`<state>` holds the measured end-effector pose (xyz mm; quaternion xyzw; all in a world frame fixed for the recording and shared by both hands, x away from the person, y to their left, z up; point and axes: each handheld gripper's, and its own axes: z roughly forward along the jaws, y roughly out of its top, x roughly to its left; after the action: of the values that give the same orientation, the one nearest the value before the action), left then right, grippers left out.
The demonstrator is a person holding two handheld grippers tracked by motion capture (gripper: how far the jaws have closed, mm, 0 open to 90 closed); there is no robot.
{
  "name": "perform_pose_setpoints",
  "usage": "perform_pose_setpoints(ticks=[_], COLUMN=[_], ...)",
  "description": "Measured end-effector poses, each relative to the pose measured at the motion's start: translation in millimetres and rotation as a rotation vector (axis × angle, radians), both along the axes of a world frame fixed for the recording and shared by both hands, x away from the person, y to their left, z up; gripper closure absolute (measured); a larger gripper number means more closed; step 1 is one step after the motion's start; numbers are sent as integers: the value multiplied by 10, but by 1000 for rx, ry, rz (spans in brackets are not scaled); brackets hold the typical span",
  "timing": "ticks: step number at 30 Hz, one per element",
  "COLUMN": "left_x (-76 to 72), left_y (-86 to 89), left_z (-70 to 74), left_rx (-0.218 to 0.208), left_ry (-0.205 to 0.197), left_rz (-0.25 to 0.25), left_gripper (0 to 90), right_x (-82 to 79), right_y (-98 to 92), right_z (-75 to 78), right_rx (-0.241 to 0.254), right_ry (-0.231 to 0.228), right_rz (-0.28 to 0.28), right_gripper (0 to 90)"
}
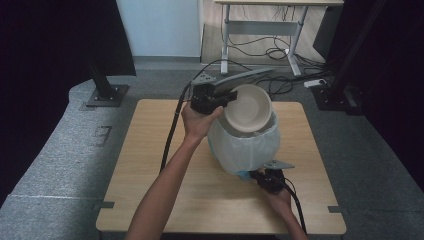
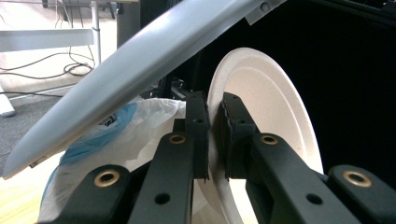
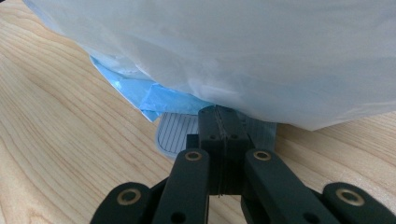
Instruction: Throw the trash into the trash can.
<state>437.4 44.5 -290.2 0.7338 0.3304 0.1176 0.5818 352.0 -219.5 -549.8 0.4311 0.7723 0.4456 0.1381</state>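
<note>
At frame centre, the left gripper (image 1: 227, 97) clamps the rim of a white bowl (image 1: 248, 107), tilted over the bag-lined bin (image 1: 245, 145). Below, the right gripper (image 3: 219, 114) rests fully closed on the bin's pedal (image 3: 175, 135).

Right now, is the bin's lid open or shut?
Open: the grey lid stands raised behind the white-bagged bin, and the left claw holds a paper bowl over the opening.

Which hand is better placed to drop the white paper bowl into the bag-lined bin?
Left. The left gripper already clamps the white paper bowl's rim, above the bag-lined pedal bin. The right gripper, shut, presses on the grey ribbed pedal.
</note>
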Motion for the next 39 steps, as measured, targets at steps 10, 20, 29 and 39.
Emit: perform_pose_setpoints(ticks=[10, 20, 29, 39], left_x=[29, -25, -157, -378], left_y=[-36, 79, 269, 506], left_z=[-52, -159, -216, -308], left_rx=[7, 48, 58, 100], left_ry=[2, 1, 5, -15], left_rz=[19, 55, 73, 83], left_gripper=[677, 485, 392, 350], right_x=[-2, -3, -6, -8], right_y=[2, 3, 7, 9], right_z=[1, 1, 1, 2], right_rx=[-3, -4, -4, -5], right_ry=[-1, -3, -5, -5], right_rz=[0, 1, -1, -2], right_gripper=[889, 889, 889, 888])
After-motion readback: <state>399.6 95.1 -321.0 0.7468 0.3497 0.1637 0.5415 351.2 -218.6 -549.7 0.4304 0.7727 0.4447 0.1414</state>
